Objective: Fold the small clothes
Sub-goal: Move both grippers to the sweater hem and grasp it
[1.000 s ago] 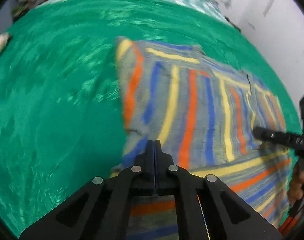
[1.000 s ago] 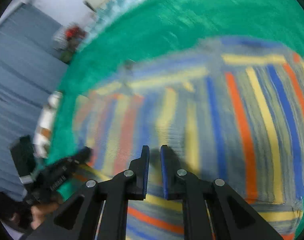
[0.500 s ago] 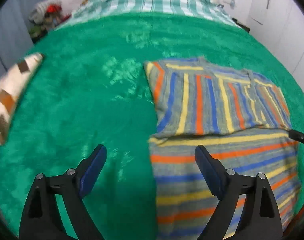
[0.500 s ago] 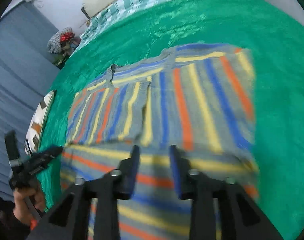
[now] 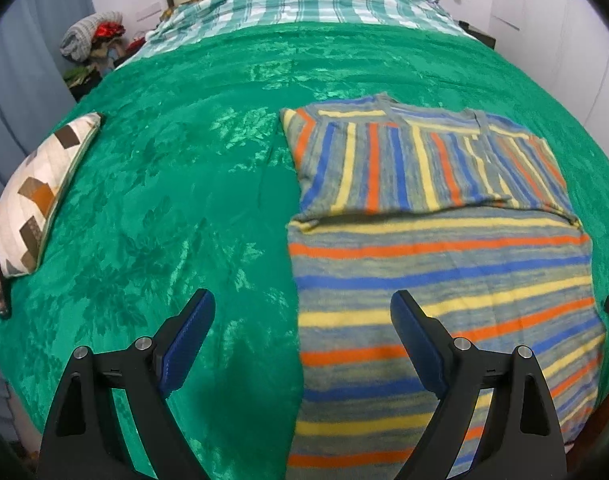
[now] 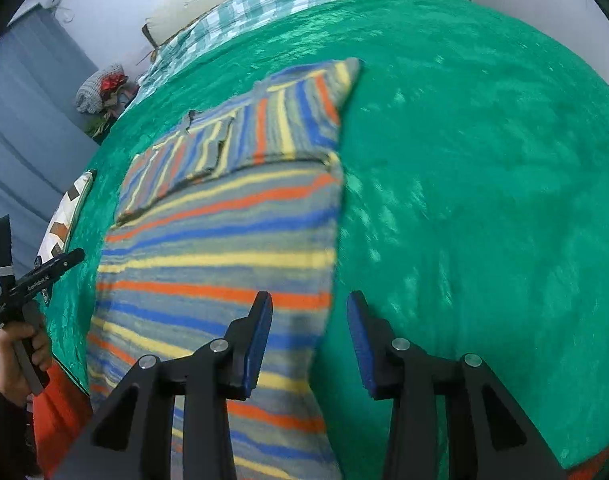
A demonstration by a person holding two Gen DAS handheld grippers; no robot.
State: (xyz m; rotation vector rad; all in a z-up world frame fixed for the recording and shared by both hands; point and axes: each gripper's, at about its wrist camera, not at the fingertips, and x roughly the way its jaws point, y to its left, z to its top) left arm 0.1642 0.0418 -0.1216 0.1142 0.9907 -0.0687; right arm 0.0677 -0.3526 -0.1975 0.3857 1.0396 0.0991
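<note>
A grey knit shirt (image 5: 444,260) (image 6: 224,240) with orange, blue and yellow stripes lies flat on the green blanket (image 5: 164,200). Both of its sleeves are folded inward across the chest. My left gripper (image 5: 300,300) hangs wide open above the shirt's left edge, with nothing between the pads. My right gripper (image 6: 309,300) is open over the shirt's right edge, also holding nothing. In the right wrist view the left gripper (image 6: 44,272) shows at the far left, gripped by a hand (image 6: 16,360).
A patterned cushion (image 5: 36,196) lies on the blanket's left side. Behind the blanket are a green plaid sheet (image 5: 304,4) and a pale headboard pillow. A heap of clothes (image 5: 92,36) sits by the grey curtain. Bare blanket (image 6: 484,160) spreads right of the shirt.
Both grippers went from shut, or nearly shut, low over the shirt to open. They have drawn back and up from it, leaving the sleeves folded in.
</note>
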